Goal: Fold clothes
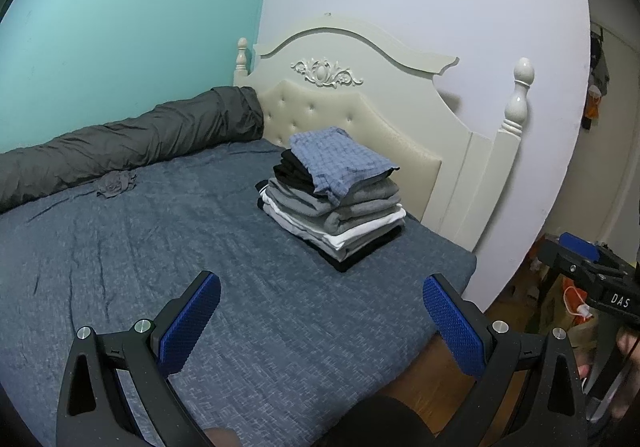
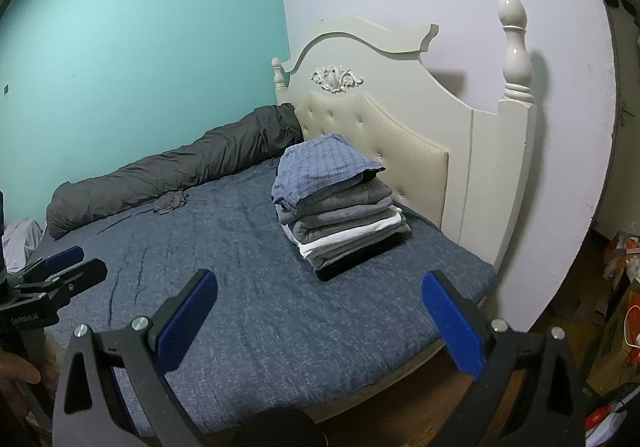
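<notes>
One stack: folded clothes [image 1: 334, 203], squared and piled near the headboard [image 1: 360, 115] at the right-hand corner of the bed [image 1: 160, 247], set aside so the middle of the mattress is free as a folding surface.
Top item: blue checked garment [image 1: 340, 163], laid loosely over the pile, one edge drooping down the front; it looks less neatly squared than the layers beneath.
Lower layers: black, grey and white pieces, edges roughly aligned, a dark piece at the bottom.
Loose item: small crumpled grey cloth [image 1: 116, 183] lying on the sheet just beside the rolled dark duvet [image 1: 132, 139]; probably the only piece not yet folded, though what it is cannot be told.
Duvet: rolled along the teal wall, apparently pushed back to clear room.
Left gripper [image 1: 320, 323]: jaws spread wide, holding nothing, held above the near edge of the bed, well apart from the stack.
Right gripper [image 2: 320, 321]: jaws likewise wide apart and empty, held off the bed's near side, facing the stack.
Progress, as judged: nearly done; the next move would be a reach across to the crumpled cloth.
</notes>
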{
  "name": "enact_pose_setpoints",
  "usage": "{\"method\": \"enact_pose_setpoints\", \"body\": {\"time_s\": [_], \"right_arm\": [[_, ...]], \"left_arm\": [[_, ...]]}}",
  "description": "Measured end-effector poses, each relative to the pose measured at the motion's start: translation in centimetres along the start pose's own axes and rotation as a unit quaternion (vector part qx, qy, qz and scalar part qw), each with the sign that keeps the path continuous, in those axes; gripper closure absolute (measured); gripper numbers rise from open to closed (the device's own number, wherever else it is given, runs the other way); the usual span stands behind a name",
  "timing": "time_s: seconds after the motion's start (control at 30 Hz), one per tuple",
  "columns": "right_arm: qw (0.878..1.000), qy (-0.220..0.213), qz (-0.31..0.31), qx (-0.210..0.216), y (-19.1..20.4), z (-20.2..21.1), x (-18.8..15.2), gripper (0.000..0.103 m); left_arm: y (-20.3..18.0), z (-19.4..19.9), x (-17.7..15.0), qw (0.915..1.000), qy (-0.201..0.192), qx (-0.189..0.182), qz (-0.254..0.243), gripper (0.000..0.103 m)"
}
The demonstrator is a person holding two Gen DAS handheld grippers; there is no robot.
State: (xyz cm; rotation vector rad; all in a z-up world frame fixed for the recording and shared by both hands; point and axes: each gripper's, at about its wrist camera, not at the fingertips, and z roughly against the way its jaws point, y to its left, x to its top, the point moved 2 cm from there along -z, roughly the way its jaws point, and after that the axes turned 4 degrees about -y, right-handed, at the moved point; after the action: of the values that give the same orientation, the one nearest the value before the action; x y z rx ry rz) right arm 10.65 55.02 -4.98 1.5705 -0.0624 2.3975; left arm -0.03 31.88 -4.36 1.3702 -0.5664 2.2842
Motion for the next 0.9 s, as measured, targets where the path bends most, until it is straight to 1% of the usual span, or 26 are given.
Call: {"method": "enact_pose_setpoints", "body": {"time_s": [0.2, 0.9], "right_arm": [[1.000, -0.002, 0.001, -0.005, -0.05, -0.13, -0.08, 0.000], [1.000, 0.000, -0.002, -0.006, -0.17, -0.34, -0.22, 0.000]], "left_arm": [[-0.18, -0.04, -0.16, 0.9999, -0.001, 0.008, -0.007, 0.000], [-0.25, -0.29, -0.46, 0.9999, 0.000, 0.010, -0.003, 0.000]]}}
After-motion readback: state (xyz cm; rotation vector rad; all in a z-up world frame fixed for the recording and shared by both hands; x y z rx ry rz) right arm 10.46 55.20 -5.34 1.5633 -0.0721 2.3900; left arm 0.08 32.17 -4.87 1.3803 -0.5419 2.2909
